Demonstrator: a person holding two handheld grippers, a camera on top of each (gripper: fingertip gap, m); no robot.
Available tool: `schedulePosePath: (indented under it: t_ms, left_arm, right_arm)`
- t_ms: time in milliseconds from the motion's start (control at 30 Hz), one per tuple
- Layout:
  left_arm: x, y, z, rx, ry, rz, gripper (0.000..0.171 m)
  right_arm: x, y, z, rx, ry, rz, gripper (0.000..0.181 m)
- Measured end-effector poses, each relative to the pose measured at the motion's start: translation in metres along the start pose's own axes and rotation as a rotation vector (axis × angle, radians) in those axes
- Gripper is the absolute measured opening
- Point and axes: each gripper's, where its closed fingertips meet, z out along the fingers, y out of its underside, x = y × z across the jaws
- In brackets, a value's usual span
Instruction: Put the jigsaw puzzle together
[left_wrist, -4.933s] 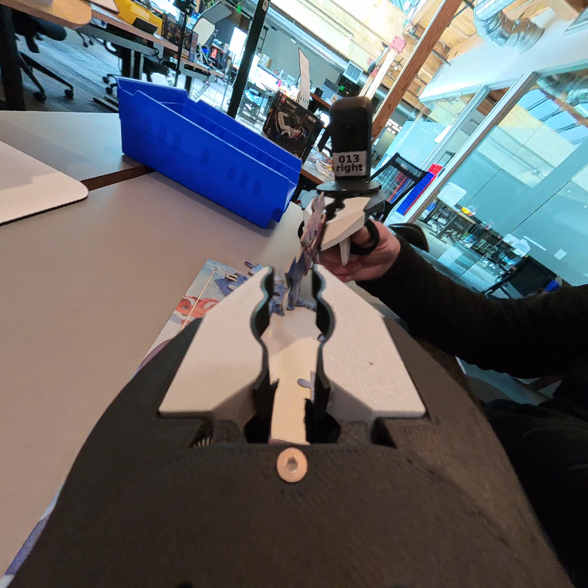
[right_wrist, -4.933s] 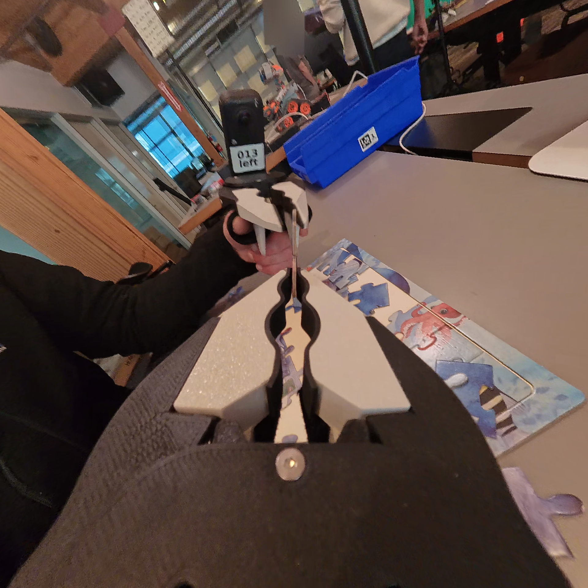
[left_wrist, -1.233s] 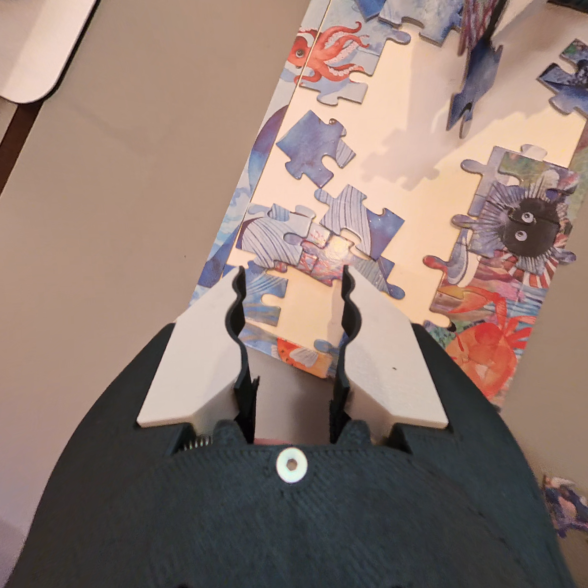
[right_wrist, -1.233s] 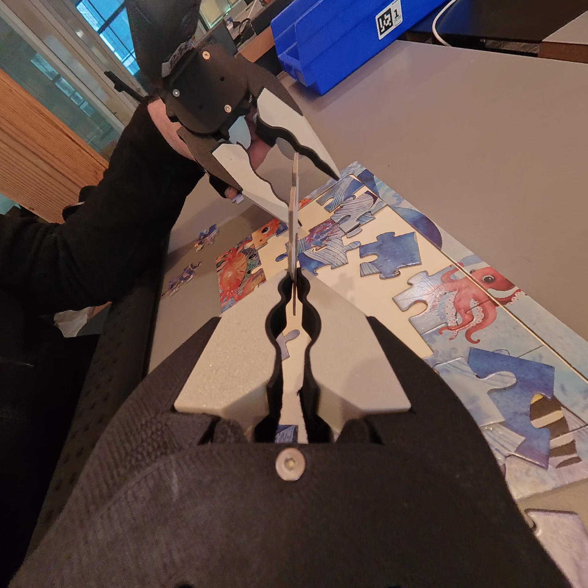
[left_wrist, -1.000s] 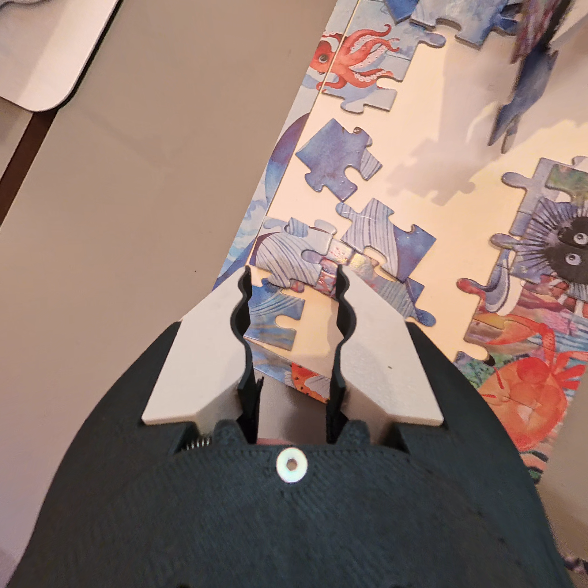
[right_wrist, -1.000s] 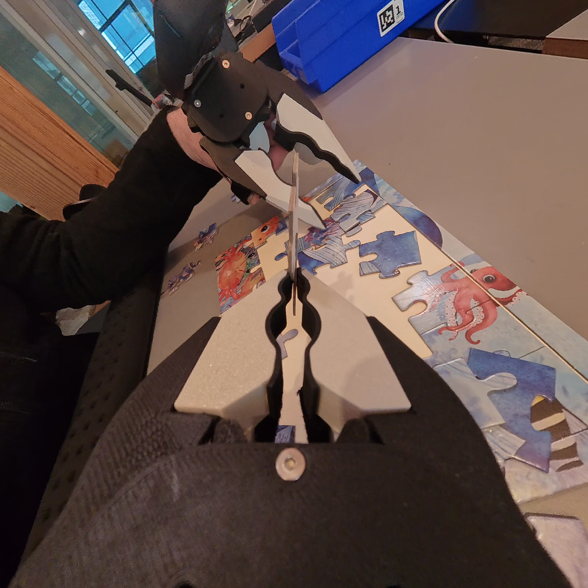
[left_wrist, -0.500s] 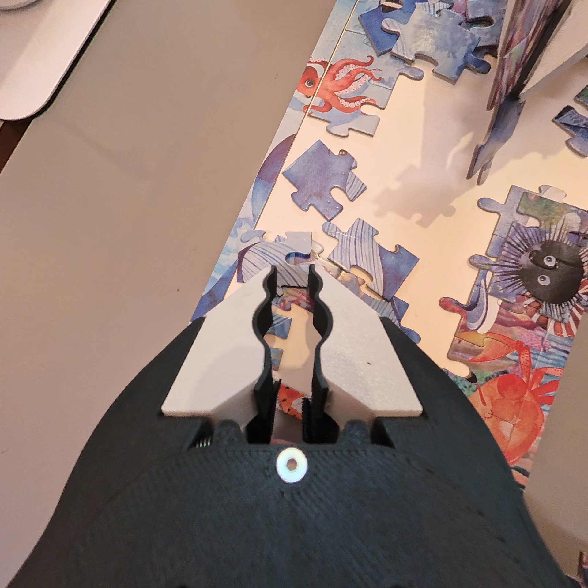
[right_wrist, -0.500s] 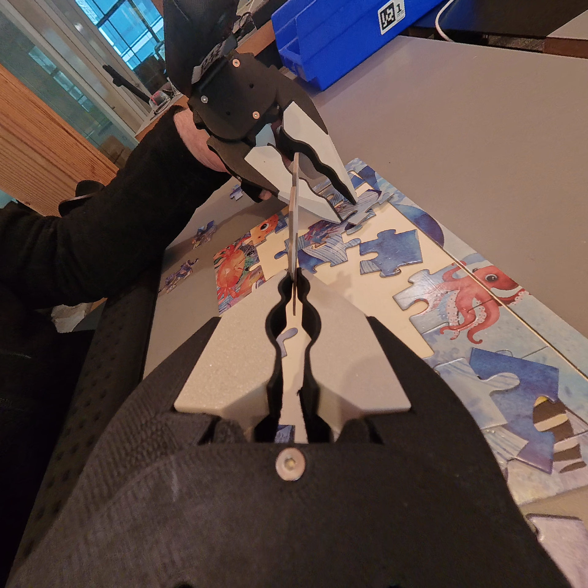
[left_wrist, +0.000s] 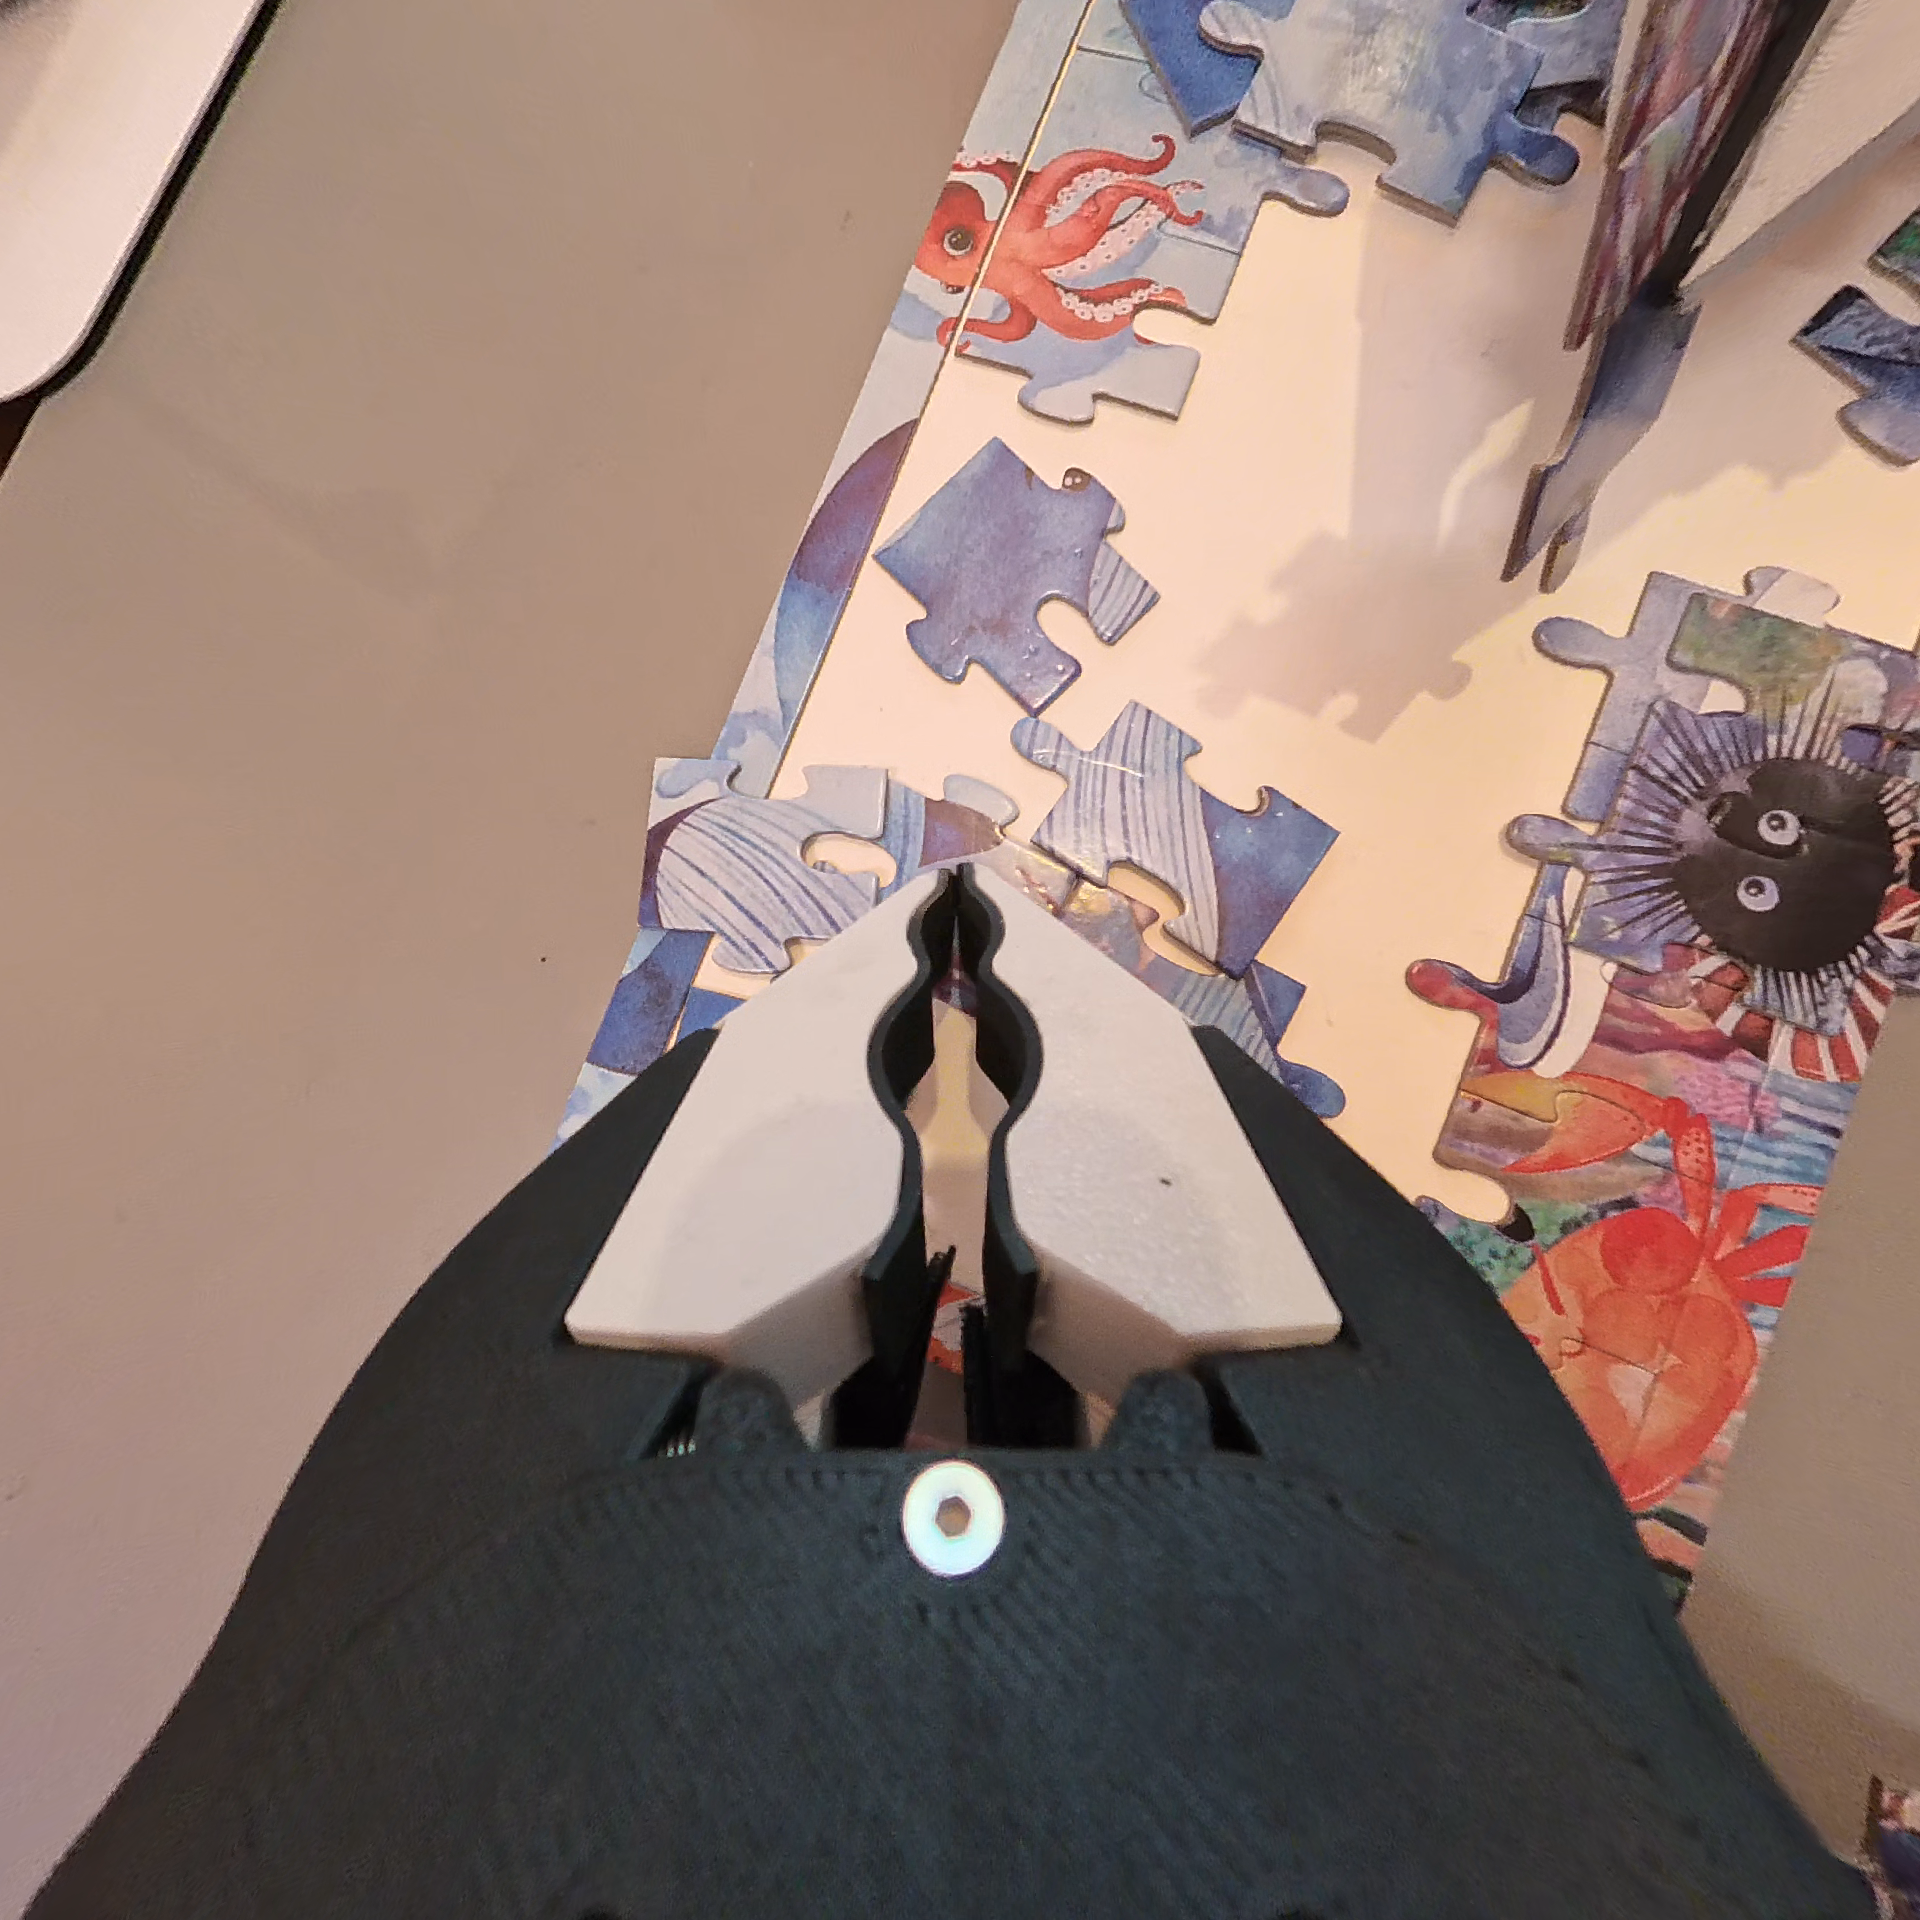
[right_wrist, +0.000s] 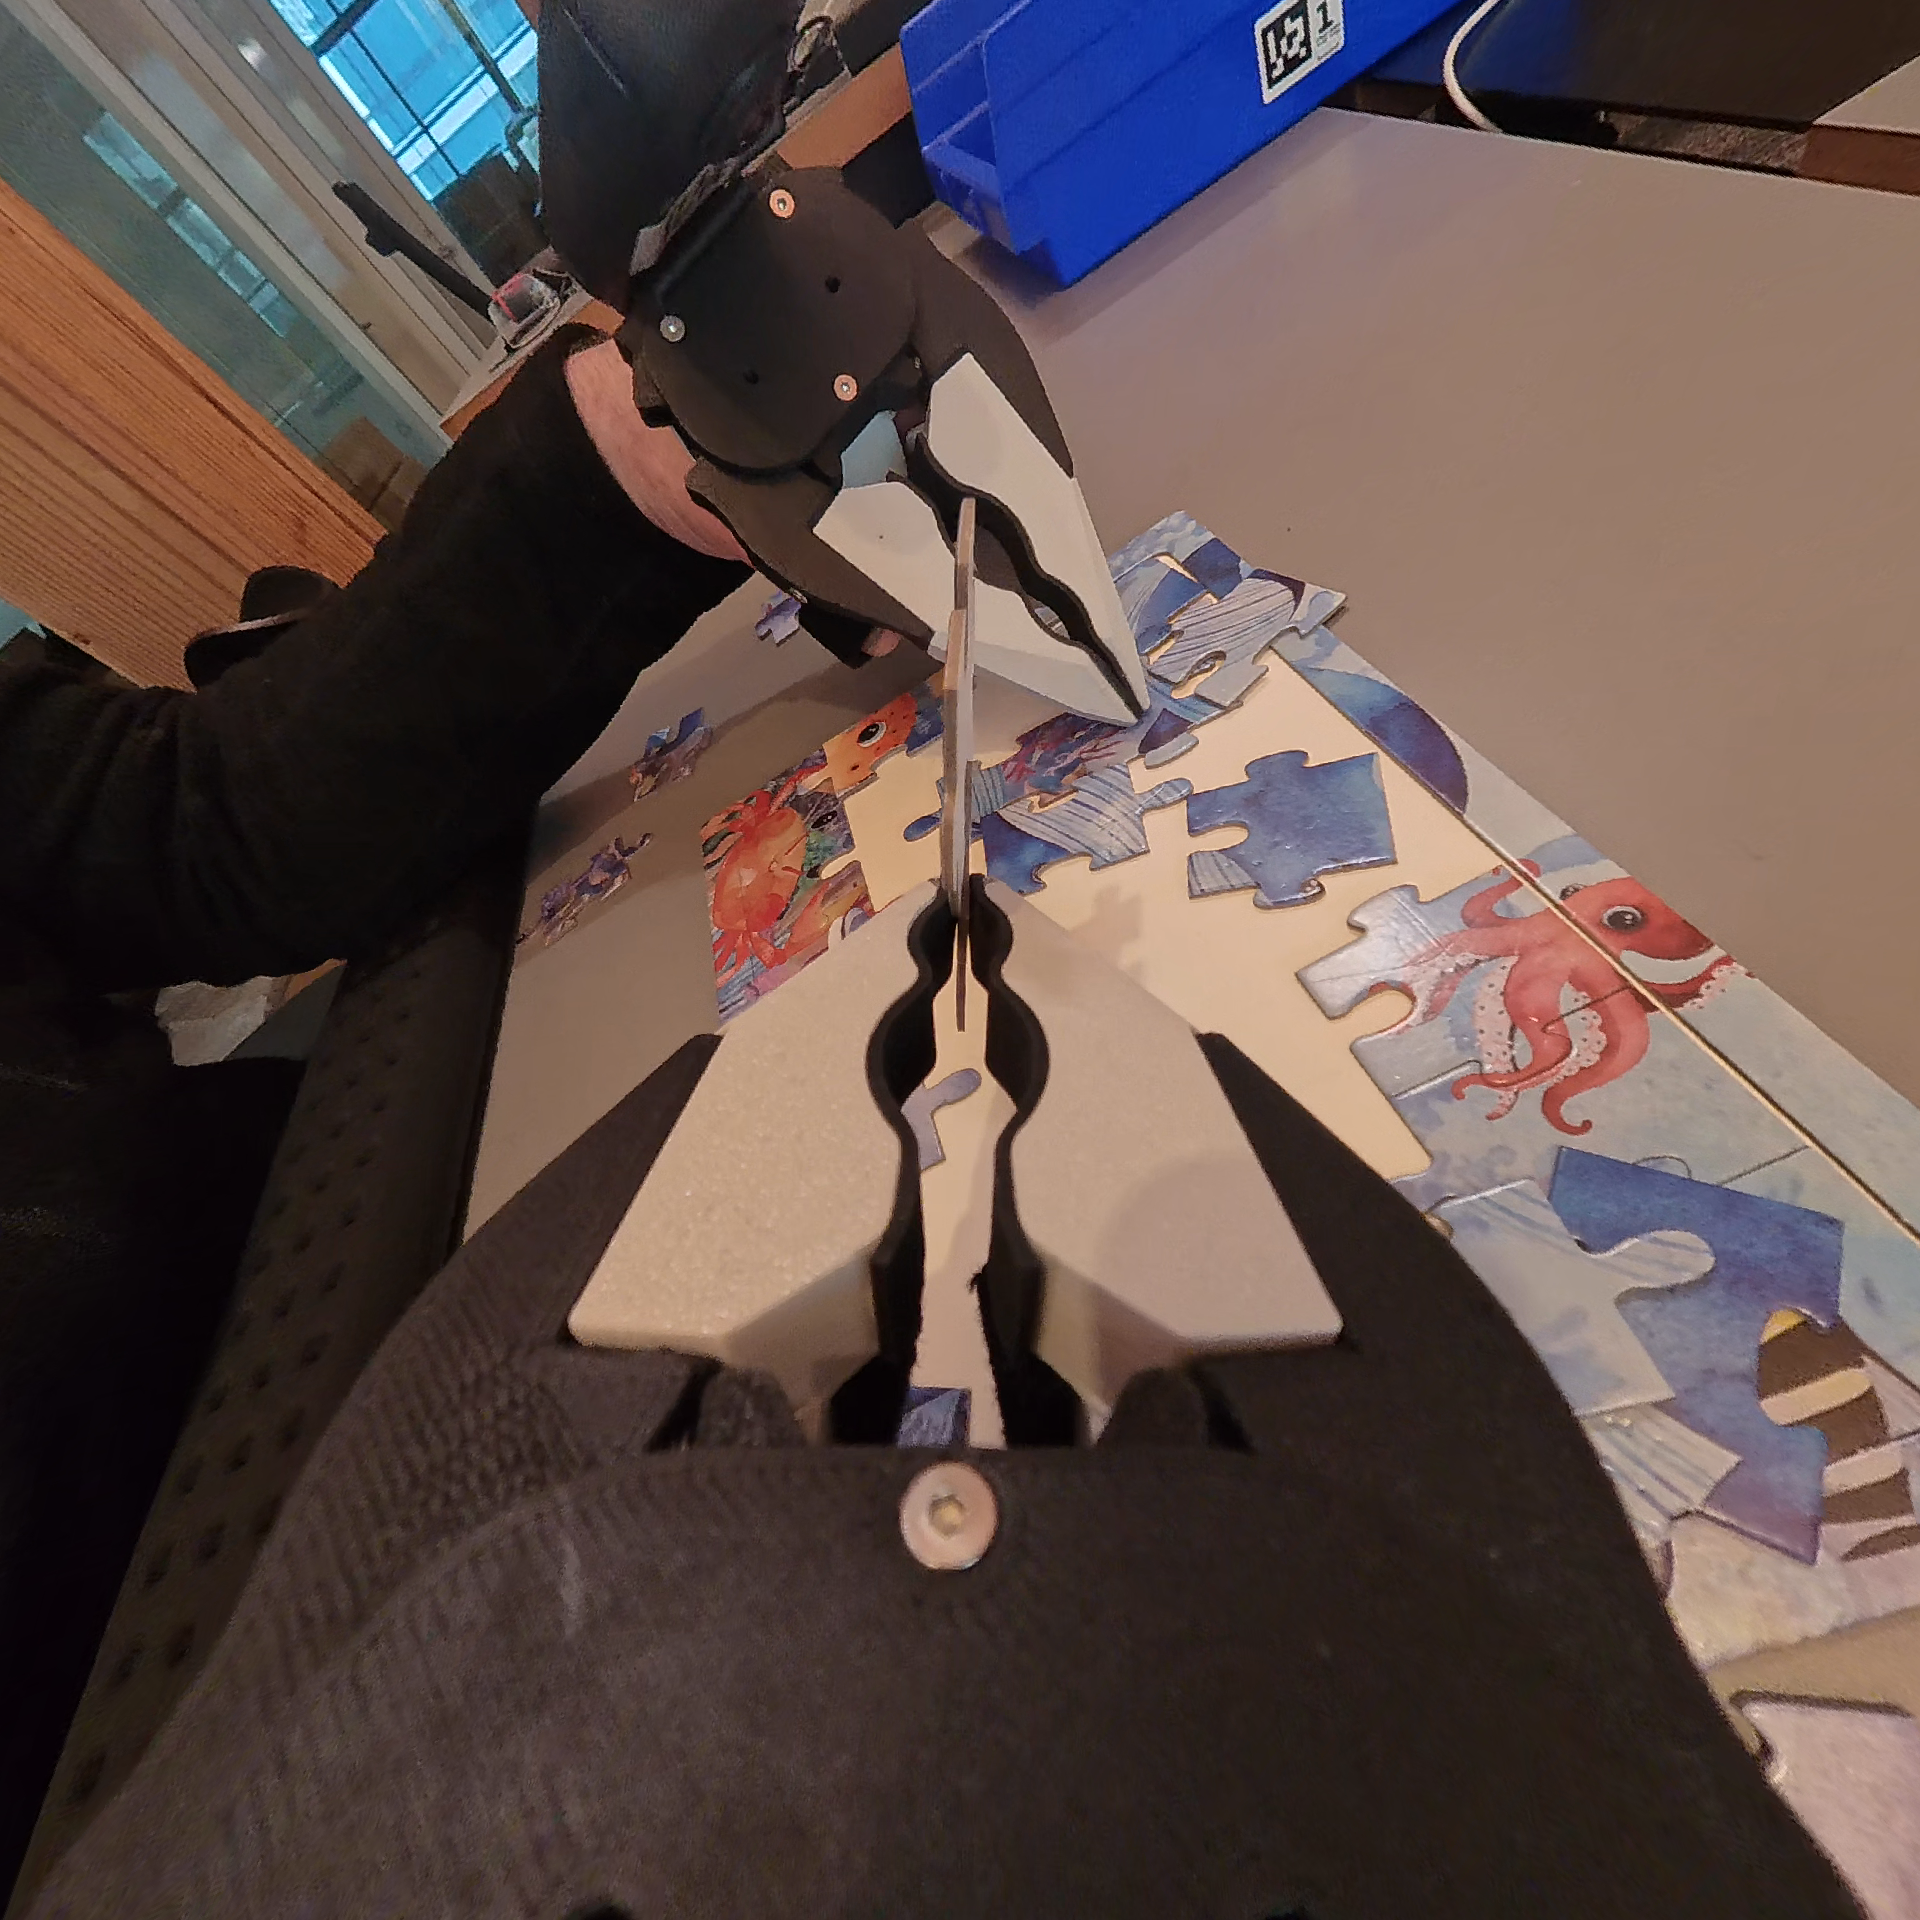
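Jigsaw puzzle board (left_wrist: 1340, 436) lies flat on the grey table (left_wrist: 416, 520), partly filled: cream base bare through the middle, sea-life pieces fitted along the edges. Blue storage bin (right_wrist: 1091, 114) sits at the table's far side in the right wrist view. Assembled corner with an orange crab (left_wrist: 1662, 1320) and a black spiky urchin (left_wrist: 1756, 862) fills the board's right side in the left wrist view; a red octopus piece (left_wrist: 1070, 239) is fitted at the board's border. Left gripper (left_wrist: 958, 883) is pinched closed, tips touching, pressing down at the cluster of striped whale pieces (left_wrist: 769, 873) on the board's near edge (nothing seen between its fingers; in the right wrist view its tip (right_wrist: 1127, 707) rests on those pieces). Right gripper (right_wrist: 961, 904) is clenched on a puzzle piece (right_wrist: 958, 727), held upright and edge-on above the board. A loose dark-blue piece (left_wrist: 1008, 582) lies alone on the bare base, apart from its neighbours. A few small stray pieces (right_wrist: 592, 873) lie on the table off the board's far end.
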Motion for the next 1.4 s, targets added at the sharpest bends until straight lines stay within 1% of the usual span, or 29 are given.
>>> schedulePosePath:
  t_ms: [100, 167, 267, 433, 600, 667, 767, 900, 1033, 1100, 1167, 1333, 1400]
  left_arm:
    - [-0.001, -0.001, -0.003, 0.019, 0.005, -0.007, 0.0]
    - [-0.005, -0.004, -0.008, 0.058, 0.0, -0.028, 0.0]
    - [-0.013, -0.007, -0.016, 0.097, -0.011, -0.059, 0.012]
    - [-0.017, -0.001, -0.013, 0.089, -0.022, -0.071, 0.034]
    - [-0.015, -0.002, -0.01, 0.091, -0.011, -0.065, 0.046]
    - [-0.019, 0.003, -0.008, 0.061, -0.037, -0.068, 0.048]
    - [-0.03, 0.003, -0.004, 0.062, -0.088, -0.083, 0.054]
    - [-0.036, 0.001, 0.0, 0.067, -0.105, -0.111, 0.056]
    - [-0.034, -0.003, 0.005, 0.084, -0.06, -0.14, 0.053]
    - [-0.037, -0.003, 0.005, 0.089, -0.066, -0.154, 0.045]
    - [-0.037, -0.003, 0.005, 0.09, -0.062, -0.151, 0.044]
    - [-0.035, -0.004, 0.001, 0.098, -0.074, -0.12, 0.032]
    - [-0.035, -0.003, 0.001, 0.099, -0.08, -0.111, 0.03]
  right_arm:
    - [0.001, 0.0, 0.0, -0.003, 0.002, -0.005, 0.0]
    - [0.002, -0.001, -0.001, 0.001, 0.005, -0.004, 0.0]
    - [0.004, -0.002, -0.004, 0.006, 0.014, -0.003, 0.0]
    - [0.009, -0.004, -0.007, 0.015, 0.03, 0.008, 0.0]
    - [0.011, -0.002, -0.006, 0.007, 0.04, 0.004, 0.0]
    - [0.012, -0.003, -0.007, 0.008, 0.044, 0.001, 0.0]
    - [0.012, -0.003, -0.007, 0.008, 0.049, -0.003, 0.0]
    - [0.011, -0.002, -0.006, 0.005, 0.049, -0.006, 0.0]
    - [0.012, -0.001, -0.005, 0.002, 0.049, -0.003, 0.0]
    - [0.013, -0.001, -0.005, 0.002, 0.047, 0.001, 0.0]
    - [0.013, 0.0, -0.004, -0.002, 0.045, 0.002, 0.0]
    - [0.014, 0.001, -0.004, -0.01, 0.054, 0.004, 0.0]
    - [0.017, 0.002, -0.005, -0.014, 0.061, 0.018, 0.0]
